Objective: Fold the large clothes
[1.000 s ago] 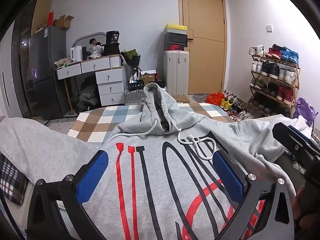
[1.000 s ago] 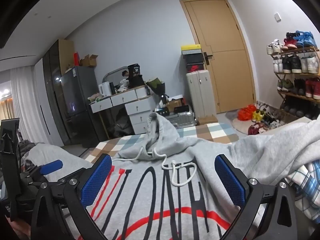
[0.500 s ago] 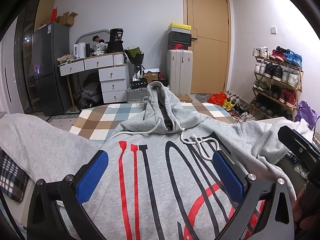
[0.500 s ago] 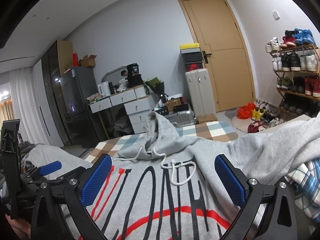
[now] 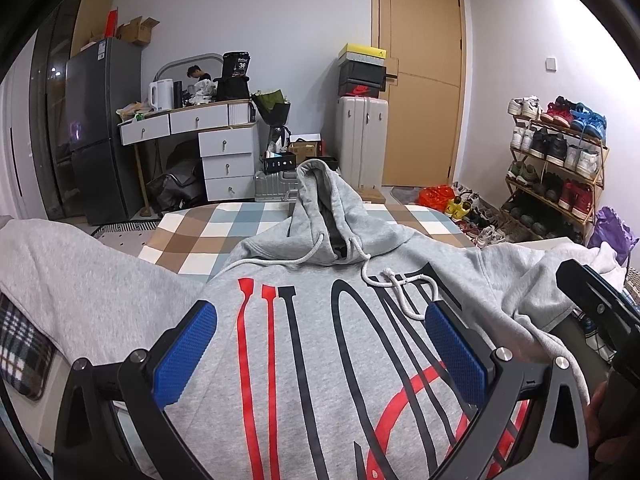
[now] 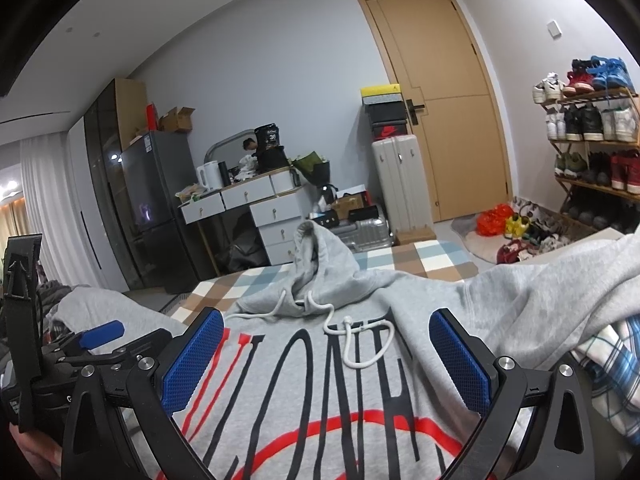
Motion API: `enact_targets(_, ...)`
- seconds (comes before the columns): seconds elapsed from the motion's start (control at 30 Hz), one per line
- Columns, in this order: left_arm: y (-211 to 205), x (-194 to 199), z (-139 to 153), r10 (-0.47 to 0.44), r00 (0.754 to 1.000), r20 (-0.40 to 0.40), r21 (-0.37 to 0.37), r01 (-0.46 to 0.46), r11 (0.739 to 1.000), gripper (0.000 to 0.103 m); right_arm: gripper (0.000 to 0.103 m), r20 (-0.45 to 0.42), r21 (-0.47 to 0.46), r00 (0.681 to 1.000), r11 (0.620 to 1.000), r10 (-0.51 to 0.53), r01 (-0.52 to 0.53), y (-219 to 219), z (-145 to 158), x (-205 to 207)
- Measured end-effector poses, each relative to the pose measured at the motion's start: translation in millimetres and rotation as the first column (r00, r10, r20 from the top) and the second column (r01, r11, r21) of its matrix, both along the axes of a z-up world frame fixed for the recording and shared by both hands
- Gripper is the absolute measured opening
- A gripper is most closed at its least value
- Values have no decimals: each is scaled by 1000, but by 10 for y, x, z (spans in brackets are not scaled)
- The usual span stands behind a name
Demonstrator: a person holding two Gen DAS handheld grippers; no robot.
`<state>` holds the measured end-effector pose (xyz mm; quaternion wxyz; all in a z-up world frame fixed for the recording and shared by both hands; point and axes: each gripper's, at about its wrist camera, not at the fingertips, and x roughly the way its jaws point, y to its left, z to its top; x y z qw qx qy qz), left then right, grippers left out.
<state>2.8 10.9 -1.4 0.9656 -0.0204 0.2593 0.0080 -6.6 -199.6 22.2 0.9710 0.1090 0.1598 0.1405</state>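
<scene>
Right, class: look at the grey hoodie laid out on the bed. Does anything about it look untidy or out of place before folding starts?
Yes. The grey printed hoodie lies front up, but its hood stands bunched upright instead of flat, and the white drawstring trails in loose loops over the lettering. Both grippers are open, holding nothing.

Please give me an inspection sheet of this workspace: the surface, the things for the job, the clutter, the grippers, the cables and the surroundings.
Surface: checked bedcover, mostly under the garment.
Job's things: grey hoodie lying front up, not yet folded, sleeves spread to both sides, hood bunched upright.
Clutter: plaid cloth at the left edge.
Grippers: left gripper and right gripper both open above the chest print, holding nothing.
Cables: none seen; only the hoodie's drawstring.
Surroundings: shoe rack, suitcase, desk, closed door.
</scene>
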Motion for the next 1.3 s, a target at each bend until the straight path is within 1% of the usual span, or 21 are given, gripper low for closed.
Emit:
enact_targets(0.13, -24, -16, -1, -4, 1000, 2, 10, 4, 1000, 102, 103, -1, -4, 1000, 1000, 2, -2, 8, -14, -3)
enact_targets(0.27, -43, -50, 33, 4, 1000, 30, 35, -5, 999, 102, 103, -2, -1, 1000, 1000, 0, 0, 4, -8, 3)
enact_targets(0.33, -37, -49, 43, 4, 999, 35, 36, -5, 999, 102, 103, -3, 0, 1000, 1000, 1, -1, 4, -7, 2)
enact_targets(0.43, -7, -20, 35, 6, 1000, 26, 28, -7, 1000, 102, 103, -8, 2, 1000, 1000, 1, -1, 12, -24, 4)
enact_targets(0.83, -21, -19, 18, 2, 1000, 21, 35, -3, 999, 102, 103, -18, -1, 1000, 1000, 2, -2, 10, -30, 16)
enact_targets(0.97, -9, -21, 20, 3, 1000, 20, 31, -3, 1000, 102, 103, -25, -17, 999, 999, -28, 28, 5, -32, 19)
enact_targets(1.03, -8, -18, 16, 0, 1000, 17, 32, -1, 999, 102, 103, -27, -12, 999, 1000, -24, 23, -8, -27, 19)
enact_targets(1.17, -33, -2, -12, -10, 1000, 4, 40, 10, 999, 102, 103, -30, -6, 999, 1000, -28, 28, -35, -11, 24)
enact_targets(1.3, -67, 27, -43, -18, 1000, -21, 46, 19, 999, 102, 103, -43, -10, 998, 999, -39, 39, -173, 71, 66)
